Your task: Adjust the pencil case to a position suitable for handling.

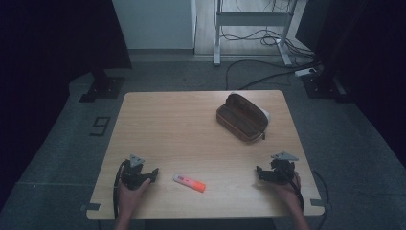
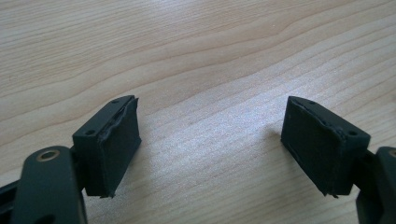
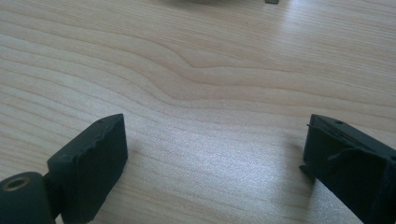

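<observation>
While both hands are resting at the near edge of the tabletop (image 1: 191,124) in the high view, the left hand-held gripper (image 1: 154,173) is pointing at an orange-and-white marker (image 1: 189,183) lying just beside it, and the right hand-held gripper (image 1: 259,172) is sitting well apart from a brown pencil case (image 1: 241,117) farther back. In the left gripper view, the jaws are standing wide open over bare wood, holding nothing. Right gripper view, same deal: jaws gaping wide, gripping nothing.

Table (image 1: 167,124) mid open; pouch (image 1: 242,117) blocks far right, marker (image 1: 189,182) near edge.
</observation>
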`<state>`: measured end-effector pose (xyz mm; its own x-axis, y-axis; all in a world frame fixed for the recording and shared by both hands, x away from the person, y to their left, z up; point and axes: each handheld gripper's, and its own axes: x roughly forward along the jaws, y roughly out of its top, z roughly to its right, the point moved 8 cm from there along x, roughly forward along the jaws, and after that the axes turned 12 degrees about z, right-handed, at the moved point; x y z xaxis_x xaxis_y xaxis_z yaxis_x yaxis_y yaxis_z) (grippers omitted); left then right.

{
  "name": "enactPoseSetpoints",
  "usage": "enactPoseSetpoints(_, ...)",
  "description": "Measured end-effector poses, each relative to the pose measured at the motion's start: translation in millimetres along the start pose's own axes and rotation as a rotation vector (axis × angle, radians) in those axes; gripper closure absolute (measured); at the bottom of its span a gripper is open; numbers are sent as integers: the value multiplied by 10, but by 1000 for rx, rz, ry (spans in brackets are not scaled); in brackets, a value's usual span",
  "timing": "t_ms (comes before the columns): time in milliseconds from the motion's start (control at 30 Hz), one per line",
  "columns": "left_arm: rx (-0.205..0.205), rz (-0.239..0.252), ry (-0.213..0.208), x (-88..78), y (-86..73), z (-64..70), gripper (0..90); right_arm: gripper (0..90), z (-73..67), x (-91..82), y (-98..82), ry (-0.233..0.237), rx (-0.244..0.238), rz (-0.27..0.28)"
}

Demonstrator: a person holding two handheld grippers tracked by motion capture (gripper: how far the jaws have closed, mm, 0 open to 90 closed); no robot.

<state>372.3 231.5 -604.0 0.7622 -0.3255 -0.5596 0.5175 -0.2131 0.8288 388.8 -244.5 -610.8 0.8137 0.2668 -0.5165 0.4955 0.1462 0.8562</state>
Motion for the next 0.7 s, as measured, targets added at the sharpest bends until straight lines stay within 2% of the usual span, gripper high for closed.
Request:
enactPoseSetpoints(367, 1, 0, 0, 1, 0, 1, 192, 88, 15, -4, 5, -13, 6, 7)
enactPoseSetpoints(700, 1, 0, 1, 3, 1, 1, 192, 130, 10, -7, 14, -6, 4, 16)
